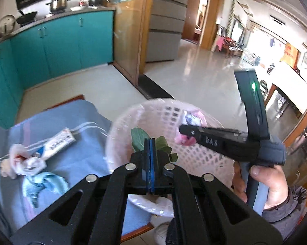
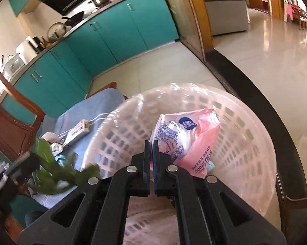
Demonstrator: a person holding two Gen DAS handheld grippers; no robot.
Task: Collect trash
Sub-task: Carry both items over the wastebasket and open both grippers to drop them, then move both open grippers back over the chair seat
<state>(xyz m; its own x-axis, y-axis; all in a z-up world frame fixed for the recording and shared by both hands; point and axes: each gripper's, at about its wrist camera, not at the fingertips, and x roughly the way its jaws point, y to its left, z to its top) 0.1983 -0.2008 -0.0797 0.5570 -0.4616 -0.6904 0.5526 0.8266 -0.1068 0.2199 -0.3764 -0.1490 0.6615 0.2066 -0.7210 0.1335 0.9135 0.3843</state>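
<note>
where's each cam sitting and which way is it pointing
Left wrist: on the left gripper, angled down at the pink basket; it clamps green leaves; the right gripper and hand show.
Right wrist: on the right gripper, angled down into the basket; it pinches a pink wrapper.
Shared: basket, leaves, blue cloth.

Behind the work area I see teal cabinets [image 1: 57,47] under a grey counter [image 2: 57,38]. On it stand a steel pot [image 1: 58,3] and, beside that, a black wok [image 1: 28,17]. A grey refrigerator [image 1: 165,26] stands past the wooden door frame [image 1: 141,20]. A wooden chair [image 2: 12,122] occupies the right view's left edge.
</note>
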